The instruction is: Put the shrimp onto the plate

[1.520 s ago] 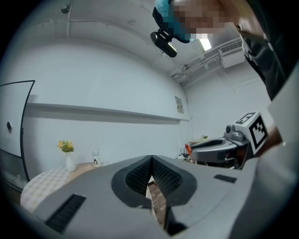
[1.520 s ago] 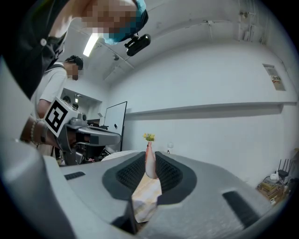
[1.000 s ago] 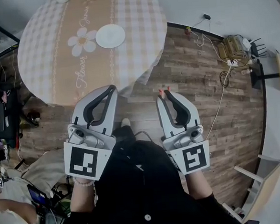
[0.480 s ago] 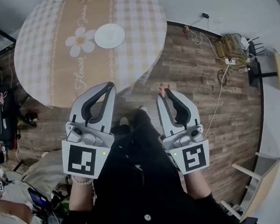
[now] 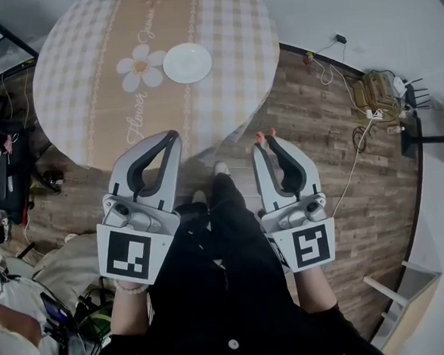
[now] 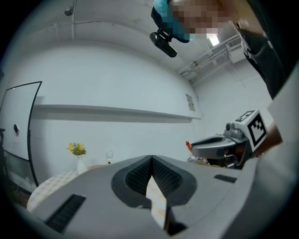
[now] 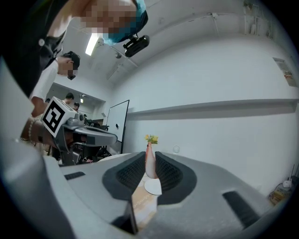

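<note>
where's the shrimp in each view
head view: shrimp at the right gripper tips, near the checked table
left gripper view: red tip right of centre, on the right gripper
right gripper view: centre, between the jaws
shared landmark: the checked table

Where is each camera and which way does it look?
Head view: on the head, looking down at table, plate, legs, left gripper, right gripper.
Left gripper view: on it, facing a wall past shut fingers.
Right gripper view: on it, facing a wall past fingers pinching shrimp.
Both gripper views show the other gripper and the person.
</note>
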Demonstrator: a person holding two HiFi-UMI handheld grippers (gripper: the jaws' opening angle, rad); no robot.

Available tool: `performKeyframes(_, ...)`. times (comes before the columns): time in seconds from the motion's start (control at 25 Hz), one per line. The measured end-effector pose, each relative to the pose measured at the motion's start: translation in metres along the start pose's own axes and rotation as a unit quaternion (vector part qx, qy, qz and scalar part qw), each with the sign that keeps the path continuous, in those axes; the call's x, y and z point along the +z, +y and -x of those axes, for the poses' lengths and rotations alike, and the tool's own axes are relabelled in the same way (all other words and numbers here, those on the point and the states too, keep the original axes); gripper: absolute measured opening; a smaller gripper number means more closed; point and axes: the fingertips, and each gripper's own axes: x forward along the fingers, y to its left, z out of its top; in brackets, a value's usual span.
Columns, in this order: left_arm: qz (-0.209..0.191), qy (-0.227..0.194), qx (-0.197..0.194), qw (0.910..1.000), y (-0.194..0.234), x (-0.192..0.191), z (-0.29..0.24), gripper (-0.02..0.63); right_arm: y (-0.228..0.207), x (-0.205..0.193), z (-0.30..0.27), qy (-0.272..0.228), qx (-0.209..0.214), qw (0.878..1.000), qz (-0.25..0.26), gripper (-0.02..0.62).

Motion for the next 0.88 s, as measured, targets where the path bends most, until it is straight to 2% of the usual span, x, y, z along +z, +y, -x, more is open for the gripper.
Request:
performKeyframes(0.44, 0.001, 0.008, 0.054, 0.9985, 0.020, 0.007, -0.040, 0.000, -0.034, -0.001, -0.047, -0.012, 0.065, 0.998, 0.003, 0.055)
performKeyframes(0.88, 0.011, 0.021, 0.120, 0.9925, 0.034, 0.015, -0.076, 0.000, -0.066, -0.002, -0.090, -0.021, 0.137, 0.990, -0.005, 0.055)
